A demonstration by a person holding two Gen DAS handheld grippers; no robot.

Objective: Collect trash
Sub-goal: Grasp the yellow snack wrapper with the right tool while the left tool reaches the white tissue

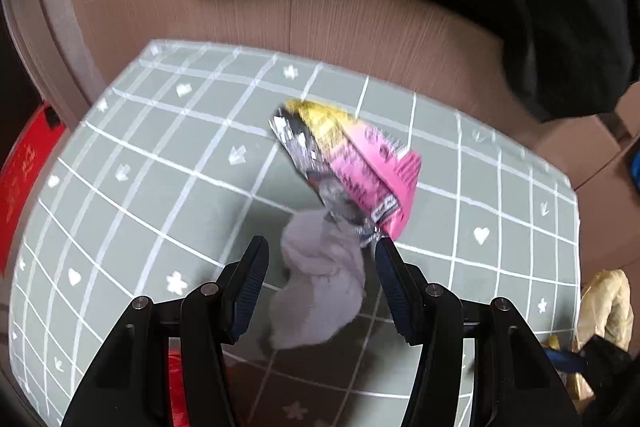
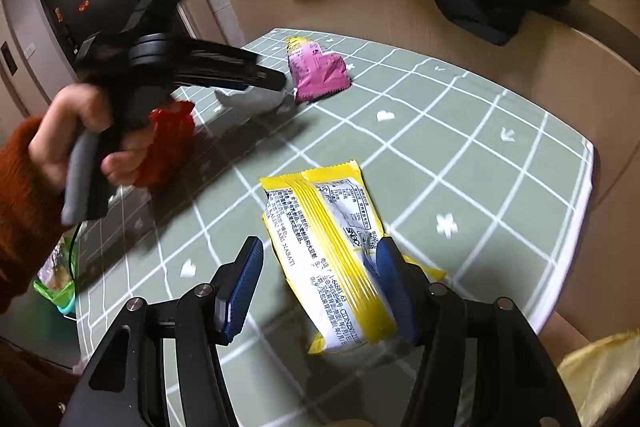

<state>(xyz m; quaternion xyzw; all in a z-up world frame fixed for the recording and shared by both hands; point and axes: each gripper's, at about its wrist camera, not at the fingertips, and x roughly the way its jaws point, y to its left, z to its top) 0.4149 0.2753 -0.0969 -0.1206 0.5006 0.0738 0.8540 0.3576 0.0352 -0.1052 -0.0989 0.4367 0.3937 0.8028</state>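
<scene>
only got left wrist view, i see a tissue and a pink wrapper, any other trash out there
Observer: Yes, a yellow wrapper lies flat, printed back up.
Operator: right gripper on it yet
Observer: The right gripper straddles it, jaws open, not clamped.
Operator: anything else
Observer: A red wrapper sits just beyond the left hand.

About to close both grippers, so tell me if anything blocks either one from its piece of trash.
Nothing visible does. The left gripper stands open over the crumpled tissue, the pink wrapper just beyond. The right gripper straddles the yellow wrapper.
</scene>
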